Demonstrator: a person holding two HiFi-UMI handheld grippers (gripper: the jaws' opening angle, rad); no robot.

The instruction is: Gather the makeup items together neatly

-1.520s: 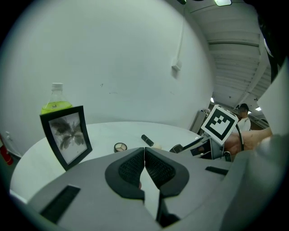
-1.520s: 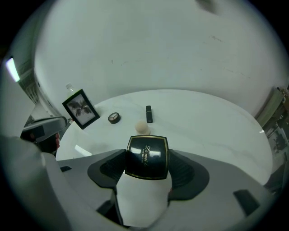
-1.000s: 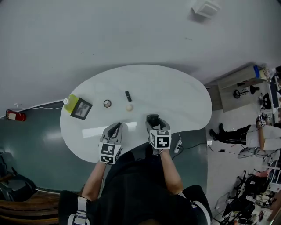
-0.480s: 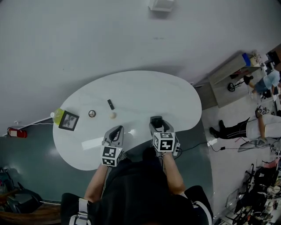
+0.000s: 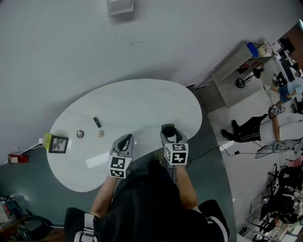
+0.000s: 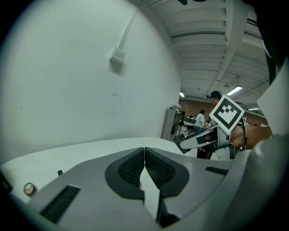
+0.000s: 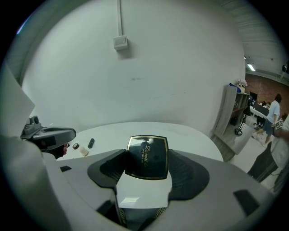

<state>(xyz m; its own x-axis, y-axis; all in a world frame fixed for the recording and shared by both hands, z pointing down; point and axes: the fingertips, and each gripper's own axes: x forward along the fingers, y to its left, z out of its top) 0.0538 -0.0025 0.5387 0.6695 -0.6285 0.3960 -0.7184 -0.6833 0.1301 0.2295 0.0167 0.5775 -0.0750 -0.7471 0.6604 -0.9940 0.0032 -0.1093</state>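
Note:
My right gripper [image 7: 147, 152] is shut on a black compact [image 7: 146, 164] with a gold rim, held flat over the white oval table's [image 5: 142, 101] near edge. The right gripper [image 5: 166, 127] sits just right of my left gripper [image 5: 125, 138]. The left gripper's [image 6: 144, 157] pads meet with nothing clearly between them. On the table's left part lie a black tube [image 5: 97, 122], a small round pot [image 5: 80, 134] and a cream ball [image 5: 101, 134]. These three also show in the right gripper view as the tube [image 7: 90, 143], pot [image 7: 76, 145] and ball [image 7: 84, 152].
A small framed picture [image 5: 58, 143] and a yellow-green object [image 5: 47, 138] stand at the table's left end. A grey wall with a white box [image 5: 119, 6] runs behind. People and office clutter [image 5: 279, 127] fill the floor to the right.
The view has swung right, so the table and its items have slid left in the picture. Both grippers now sit further right of the loose items. The compact stays held.

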